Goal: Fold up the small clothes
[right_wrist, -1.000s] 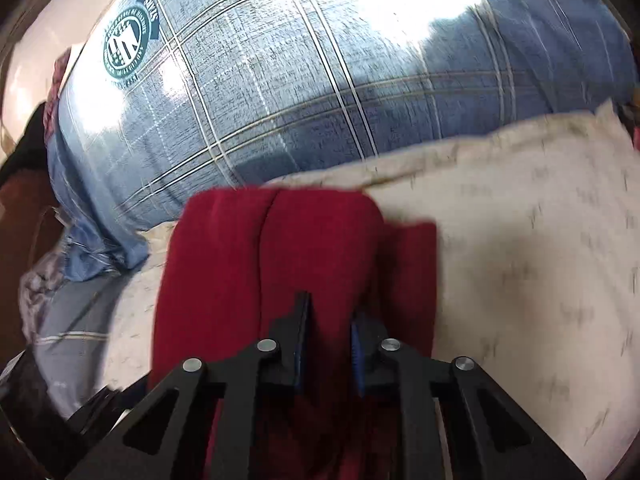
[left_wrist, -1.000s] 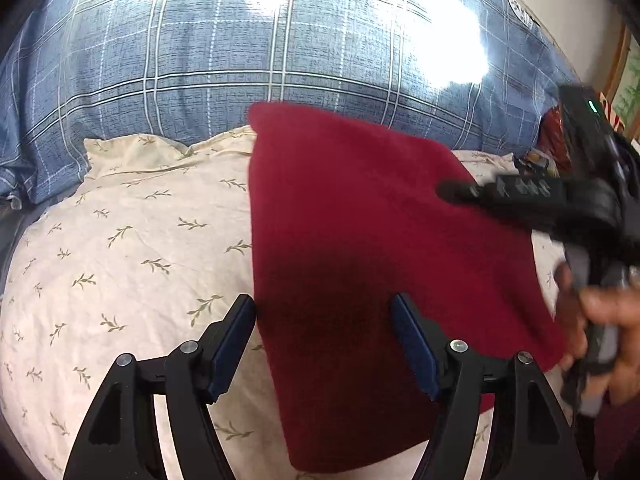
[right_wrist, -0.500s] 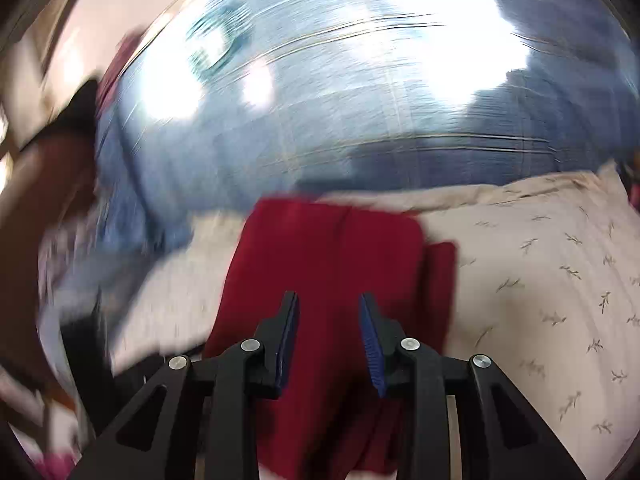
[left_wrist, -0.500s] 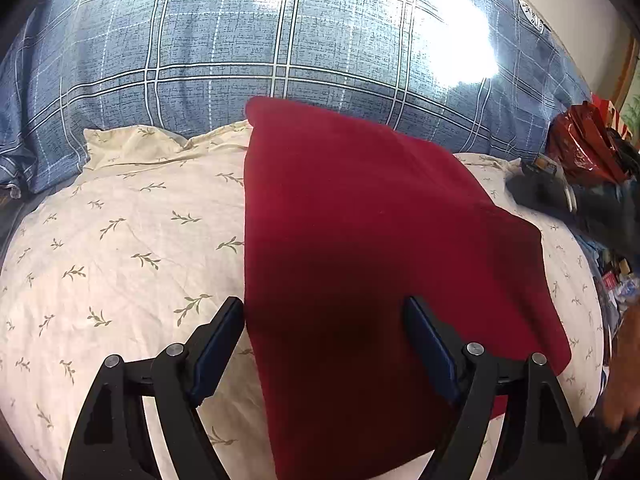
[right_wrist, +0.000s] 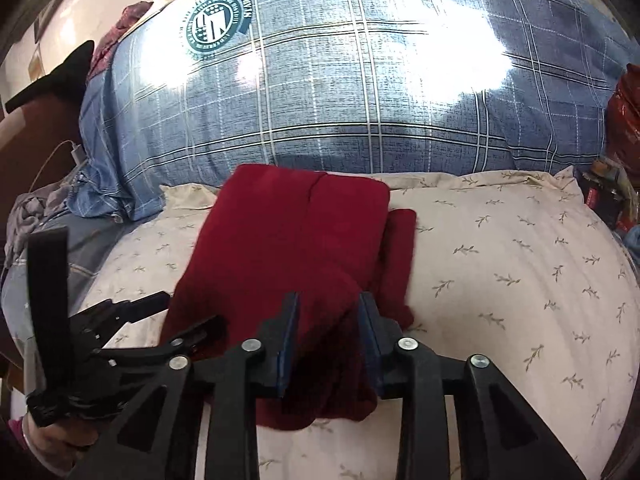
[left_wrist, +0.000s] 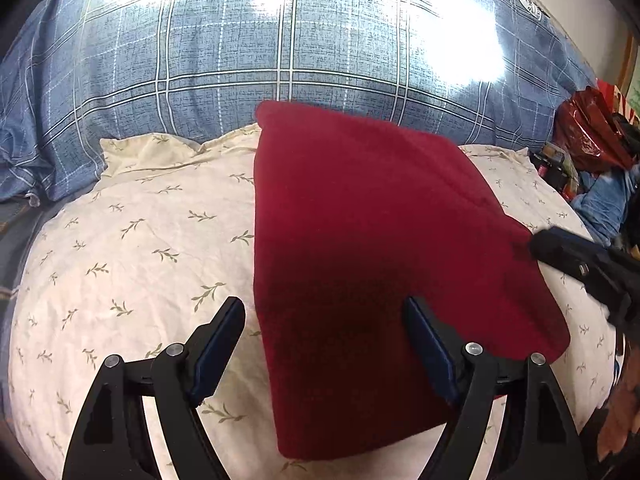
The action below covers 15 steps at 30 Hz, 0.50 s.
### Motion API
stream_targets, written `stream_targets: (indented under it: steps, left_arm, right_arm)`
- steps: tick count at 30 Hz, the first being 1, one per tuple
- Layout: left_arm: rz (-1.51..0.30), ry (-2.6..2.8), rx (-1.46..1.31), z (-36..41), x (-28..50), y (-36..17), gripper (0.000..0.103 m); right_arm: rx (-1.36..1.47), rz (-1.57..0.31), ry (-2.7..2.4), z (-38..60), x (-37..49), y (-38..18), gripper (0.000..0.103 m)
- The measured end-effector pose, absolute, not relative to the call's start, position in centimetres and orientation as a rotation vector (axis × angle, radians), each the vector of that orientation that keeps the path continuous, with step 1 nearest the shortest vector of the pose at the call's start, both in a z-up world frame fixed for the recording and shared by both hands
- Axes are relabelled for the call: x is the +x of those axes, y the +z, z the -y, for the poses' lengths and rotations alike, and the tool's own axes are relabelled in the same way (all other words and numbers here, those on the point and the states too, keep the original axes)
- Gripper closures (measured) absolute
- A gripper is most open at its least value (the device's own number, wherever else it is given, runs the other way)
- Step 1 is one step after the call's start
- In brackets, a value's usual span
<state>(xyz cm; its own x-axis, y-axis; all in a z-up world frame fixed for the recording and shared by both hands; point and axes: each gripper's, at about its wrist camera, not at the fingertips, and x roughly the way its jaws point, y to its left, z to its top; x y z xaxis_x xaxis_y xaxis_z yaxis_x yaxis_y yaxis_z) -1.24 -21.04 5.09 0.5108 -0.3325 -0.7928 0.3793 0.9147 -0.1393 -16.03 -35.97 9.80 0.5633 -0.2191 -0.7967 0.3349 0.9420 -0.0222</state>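
Dark red fleece garment [left_wrist: 372,232] lies partly folded on the cream leaf-print pillow [left_wrist: 132,240], in front of the blue plaid bedding [left_wrist: 280,48]. Left gripper [left_wrist: 324,344] wide, empty, straddling the near-left edge. Right gripper [right_wrist: 327,336] narrowly parted around a raised fold, probably lining up a pinch.

We see a cream leaf-print pillow [left_wrist: 132,248] filling the foreground, a blue plaid pillow [right_wrist: 340,92] at twelve o'clock under bright glare, and a pale wall [right_wrist: 80,12] at ten o'clock.
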Motion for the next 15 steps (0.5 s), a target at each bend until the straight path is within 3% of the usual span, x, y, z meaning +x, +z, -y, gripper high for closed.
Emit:
stream_targets:
  steps: [6,11,13,15]
  left_arm:
    - [-0.950,-0.416,0.067,21.1,-1.9,5.0,0.022]
    - [-0.948,-0.425,0.082,21.0,-1.9,5.1,0.022]
    - [-0.951,-0.432,0.070,20.7,-1.7,5.4,0.022]
    - [-0.945,-0.449,0.049,20.3,-1.6,5.9,0.022]
  right_arm:
    - [0.127,-1.031,-0.362,36.7,-15.2,5.3,0.066]
    - [0.223,-0.989,-0.347,37.5,-16.3,6.5,0.059]
    - [0.247,-0.969,-0.346,37.6,-16.7,7.5,0.050]
    - [0.263,-0.912,-0.358,37.9,-17.0,8.9,0.029]
